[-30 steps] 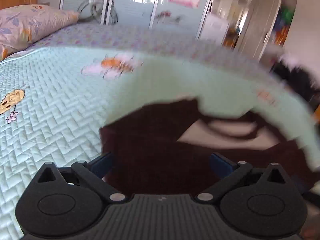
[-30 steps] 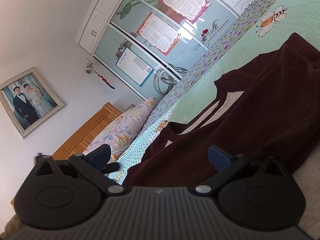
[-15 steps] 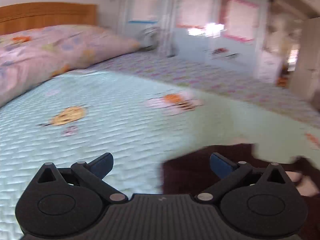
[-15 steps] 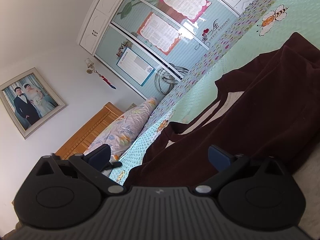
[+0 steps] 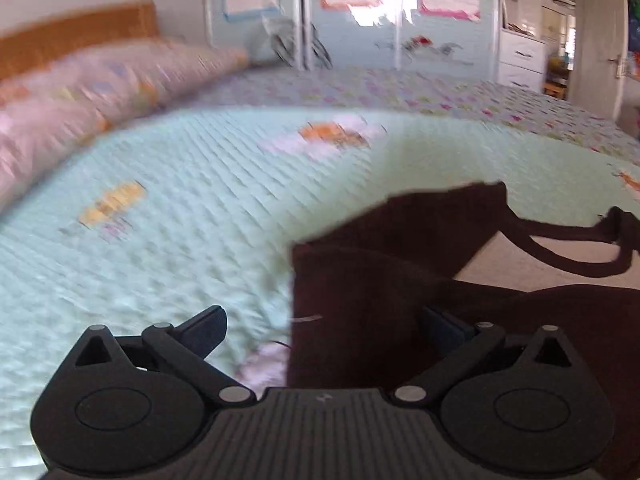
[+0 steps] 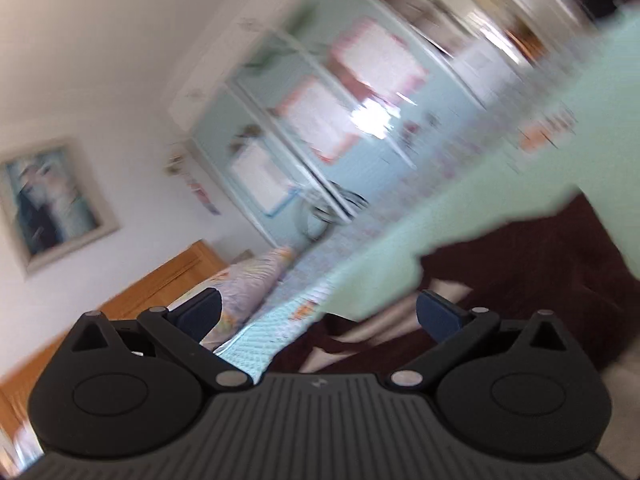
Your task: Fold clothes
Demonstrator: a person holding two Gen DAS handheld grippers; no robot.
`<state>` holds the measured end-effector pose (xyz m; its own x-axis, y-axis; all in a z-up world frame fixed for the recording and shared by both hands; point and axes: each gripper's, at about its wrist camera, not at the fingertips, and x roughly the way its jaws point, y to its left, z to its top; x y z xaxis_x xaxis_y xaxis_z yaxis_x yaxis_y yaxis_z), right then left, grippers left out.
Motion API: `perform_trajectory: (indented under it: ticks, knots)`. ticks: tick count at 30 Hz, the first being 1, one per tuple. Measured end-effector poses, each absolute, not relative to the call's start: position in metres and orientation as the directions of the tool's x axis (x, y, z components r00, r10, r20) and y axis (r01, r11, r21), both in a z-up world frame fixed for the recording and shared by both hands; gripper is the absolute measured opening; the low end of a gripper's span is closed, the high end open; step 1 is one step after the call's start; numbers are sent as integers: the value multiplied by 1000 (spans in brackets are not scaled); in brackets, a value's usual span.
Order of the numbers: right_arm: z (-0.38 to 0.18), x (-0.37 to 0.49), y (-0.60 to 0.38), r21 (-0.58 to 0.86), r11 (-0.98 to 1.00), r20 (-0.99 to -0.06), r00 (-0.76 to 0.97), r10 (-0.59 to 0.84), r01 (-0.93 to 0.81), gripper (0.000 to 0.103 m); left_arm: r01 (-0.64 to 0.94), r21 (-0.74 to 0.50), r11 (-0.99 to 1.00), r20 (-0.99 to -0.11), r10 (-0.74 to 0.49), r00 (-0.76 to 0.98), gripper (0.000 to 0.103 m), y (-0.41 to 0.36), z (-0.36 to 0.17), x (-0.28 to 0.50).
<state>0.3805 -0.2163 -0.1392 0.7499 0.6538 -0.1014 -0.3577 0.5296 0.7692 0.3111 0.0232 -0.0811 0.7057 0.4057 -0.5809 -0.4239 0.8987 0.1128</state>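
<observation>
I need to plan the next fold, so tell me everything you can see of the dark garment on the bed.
The dark maroon garment looks soft, perhaps knit, with a paler lining showing at an opening. It lies rumpled on the mint quilted bedspread, one corner ahead between the open left gripper fingers. Neither gripper visibly holds it.

The garment (image 5: 380, 280) is dark maroon; the bedspread (image 5: 192, 208) is mint green, quilted in zigzags with orange motifs; the pillow (image 5: 80, 92) is pink floral.
</observation>
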Motion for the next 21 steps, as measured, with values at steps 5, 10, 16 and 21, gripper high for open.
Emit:
perform_trajectory:
  ticks: [5,10,16,21]
  knots:
    - [-186,404,-263,958,250,-58,764,643,-137,57,-341,86,936,-656,311,688,103,20,-97,308]
    - [-186,404,-269,961,19,192,713,674,-277,103,-382,-19,924,-668,272,693,103,33,-92,302]
    - [-167,407,-248,927,94,162,612,774,-364,103,-258,7,966,-555,218,803,103,-12,-73,283]
    - [-199,413,-270,969,234,-95,746,659,-84,27,-293,2,956,-661,221,717,103,1,-101,308]
